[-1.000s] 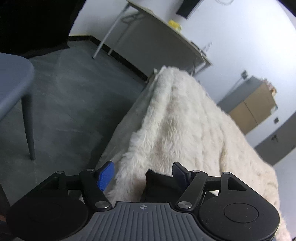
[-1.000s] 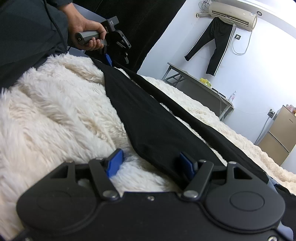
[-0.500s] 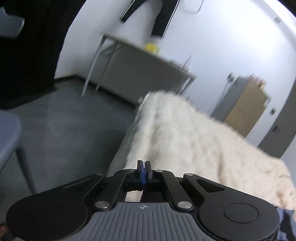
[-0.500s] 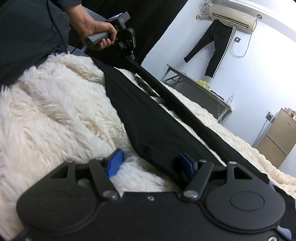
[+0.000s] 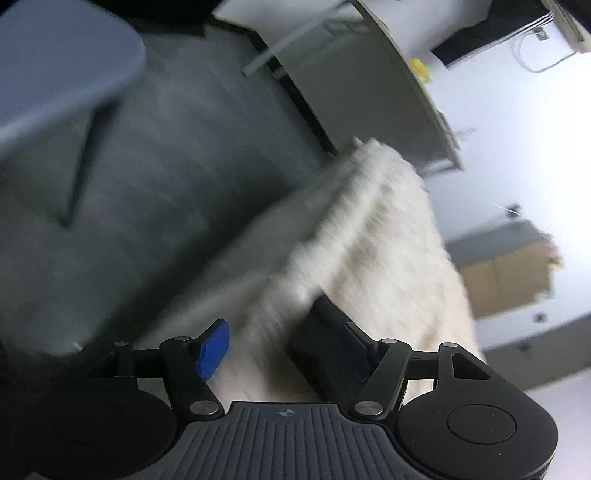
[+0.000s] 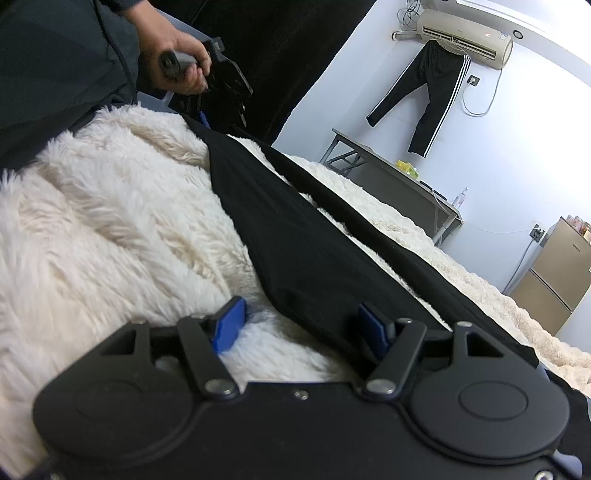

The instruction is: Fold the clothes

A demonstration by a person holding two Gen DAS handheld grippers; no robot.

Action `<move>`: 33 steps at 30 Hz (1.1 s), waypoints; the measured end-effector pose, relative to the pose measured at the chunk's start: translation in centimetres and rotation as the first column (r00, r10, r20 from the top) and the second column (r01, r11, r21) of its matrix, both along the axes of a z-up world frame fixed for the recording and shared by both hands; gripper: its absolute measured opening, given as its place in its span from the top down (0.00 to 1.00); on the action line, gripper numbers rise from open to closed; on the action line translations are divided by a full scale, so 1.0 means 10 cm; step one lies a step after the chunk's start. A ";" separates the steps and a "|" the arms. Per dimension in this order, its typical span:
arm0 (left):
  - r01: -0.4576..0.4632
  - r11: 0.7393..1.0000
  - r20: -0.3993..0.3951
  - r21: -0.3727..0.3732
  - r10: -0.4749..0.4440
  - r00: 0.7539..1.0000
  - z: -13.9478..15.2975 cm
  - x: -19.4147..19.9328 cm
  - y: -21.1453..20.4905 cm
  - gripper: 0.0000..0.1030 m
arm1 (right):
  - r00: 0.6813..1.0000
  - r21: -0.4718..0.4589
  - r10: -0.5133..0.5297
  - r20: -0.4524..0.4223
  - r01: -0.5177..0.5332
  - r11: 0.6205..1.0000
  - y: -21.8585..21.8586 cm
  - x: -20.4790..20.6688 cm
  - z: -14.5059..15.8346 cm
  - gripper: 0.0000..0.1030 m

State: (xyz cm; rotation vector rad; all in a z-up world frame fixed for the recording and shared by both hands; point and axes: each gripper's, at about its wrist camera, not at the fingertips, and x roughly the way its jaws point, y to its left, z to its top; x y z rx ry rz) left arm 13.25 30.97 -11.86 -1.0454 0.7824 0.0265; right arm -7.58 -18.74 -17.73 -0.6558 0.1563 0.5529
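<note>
Black garment (image 6: pixel 295 236), cream fleece (image 6: pixel 110 229); no legible writing

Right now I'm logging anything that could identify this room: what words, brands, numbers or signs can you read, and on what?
None legible.
Air conditioner: front marks too small to read.
Cabinet: small door mark, unreadable.
Left gripper: only a round crosshair emblem on its body, no letters.
</note>
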 end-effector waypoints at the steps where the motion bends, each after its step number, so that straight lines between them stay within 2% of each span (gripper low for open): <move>1: 0.014 1.000 0.001 -0.015 -0.014 1.000 0.00 -0.03 -0.03 0.41 | 1.000 0.000 0.000 0.000 0.000 1.000 0.00 0.00 0.00 0.36; 4: 0.035 0.995 0.017 -0.098 -0.034 0.999 -0.03 -0.05 -0.09 0.40 | 1.000 -0.002 -0.001 0.000 0.001 1.000 0.01 0.00 0.00 0.36; 8: 0.048 0.987 0.027 -0.151 -0.044 0.999 -0.07 0.02 -0.23 0.30 | 1.000 -0.004 -0.002 0.001 0.002 1.000 0.01 0.00 0.00 0.36; 12: -0.079 0.964 0.021 -0.253 0.087 0.996 -0.30 0.06 -0.40 0.29 | 1.000 -0.007 -0.002 0.003 0.002 1.000 0.01 -0.01 0.00 0.36; 13: -0.120 0.961 0.043 -0.247 0.134 0.990 -0.33 0.02 -0.48 0.31 | 1.000 -0.007 -0.002 0.004 0.002 1.000 0.01 -0.01 0.00 0.36; 14: -0.173 0.958 0.077 -0.228 0.195 0.978 -0.35 -0.03 -0.56 0.34 | 1.000 -0.008 -0.002 0.004 0.002 1.000 0.01 -0.01 0.00 0.36; 15: -0.206 0.955 0.101 -0.213 0.232 0.968 -0.36 -0.05 -0.63 0.44 | 1.000 -0.008 -0.002 0.004 0.002 1.000 0.01 -0.01 0.00 0.36; 16: -0.225 0.954 0.117 -0.200 0.251 0.961 -0.36 -0.07 -0.68 0.60 | 1.000 -0.008 -0.002 0.005 0.002 1.000 0.01 -0.01 0.00 0.36; 17: -0.245 0.952 0.134 -0.186 0.271 0.953 -0.37 -0.09 -0.74 0.68 | 1.000 -0.008 -0.002 0.006 0.002 1.000 0.01 -0.01 0.00 0.36; 18: -0.259 0.950 0.154 -0.173 0.285 0.946 -0.37 -0.11 -0.79 0.82 | 1.000 -0.009 -0.002 0.008 0.002 1.000 0.01 -0.02 0.00 0.36; 19: -0.267 0.950 0.178 -0.161 0.294 0.939 -0.37 -0.12 -0.83 0.91 | 1.000 -0.010 -0.002 0.012 0.002 1.000 0.01 -0.02 -0.01 0.36; 21: -0.276 0.948 0.229 -0.159 0.307 0.924 -0.30 -0.17 -0.87 0.93 | 1.000 -0.014 -0.002 0.020 0.002 1.000 0.01 -0.03 -0.02 0.36; 23: -0.283 0.944 0.319 -0.169 0.324 0.891 -0.19 -0.24 -0.87 0.97 | 1.000 -0.015 -0.002 0.021 0.002 1.000 0.01 -0.03 -0.02 0.36; 26: -0.300 0.938 0.368 -0.176 0.345 0.863 -0.15 -0.27 -0.80 0.99 | 1.000 -0.015 -0.001 0.022 0.001 1.000 0.01 -0.03 -0.01 0.36; 29: -0.308 0.921 0.367 -0.238 0.379 0.850 -0.21 -0.27 -0.71 0.99 | 1.000 -0.016 0.000 0.024 0.001 1.000 0.00 -0.03 -0.02 0.36; 33: -0.285 0.924 0.393 -0.255 0.368 0.843 -0.11 -0.22 -0.71 0.99 | 1.000 -0.017 0.000 0.027 0.001 1.000 0.00 -0.03 -0.01 0.36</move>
